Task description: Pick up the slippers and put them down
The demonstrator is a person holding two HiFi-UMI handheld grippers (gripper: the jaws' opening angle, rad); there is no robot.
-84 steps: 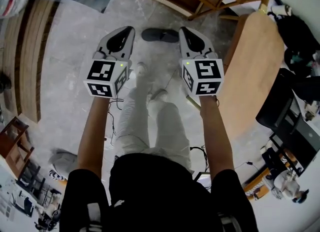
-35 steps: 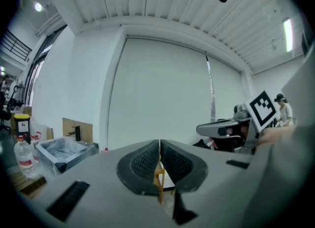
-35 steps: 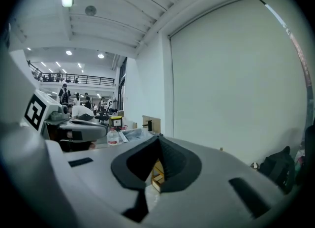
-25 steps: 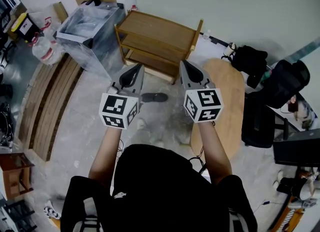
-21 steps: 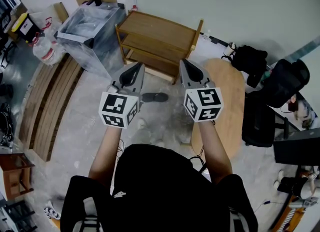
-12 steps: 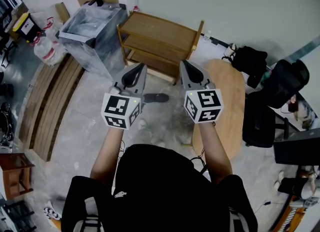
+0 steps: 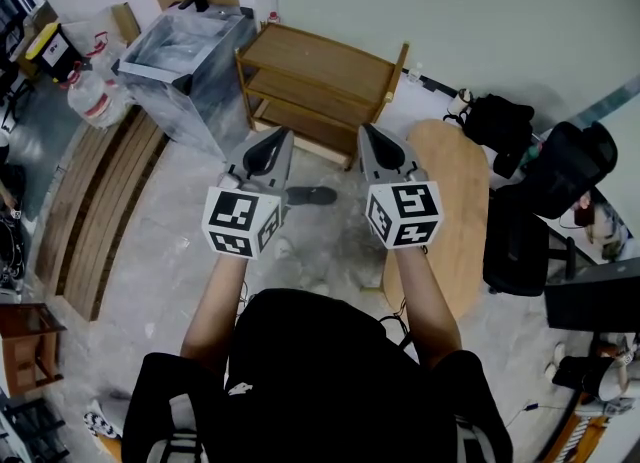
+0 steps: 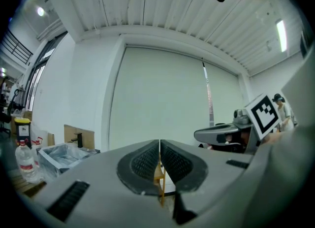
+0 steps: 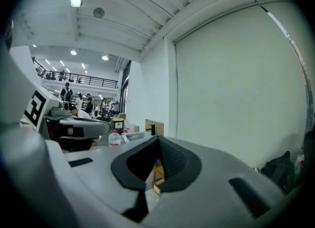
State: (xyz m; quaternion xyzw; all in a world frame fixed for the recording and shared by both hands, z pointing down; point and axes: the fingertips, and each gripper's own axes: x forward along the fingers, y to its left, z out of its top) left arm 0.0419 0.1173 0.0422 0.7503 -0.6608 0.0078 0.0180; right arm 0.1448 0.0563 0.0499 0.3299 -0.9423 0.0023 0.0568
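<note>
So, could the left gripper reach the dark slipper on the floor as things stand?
Probably not yet: the left gripper points level, high above the slipper, with its fingers shut. Nothing seems to block the way down, though.

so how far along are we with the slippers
Nothing shows as done: one dark slipper lies on the floor before the wooden shelf rack. In hand: nothing; the left hand-held gripper and right hand-held gripper are shut, empty, held level above it. Left: picking it up and setting it down; no second slipper is visible.
</note>
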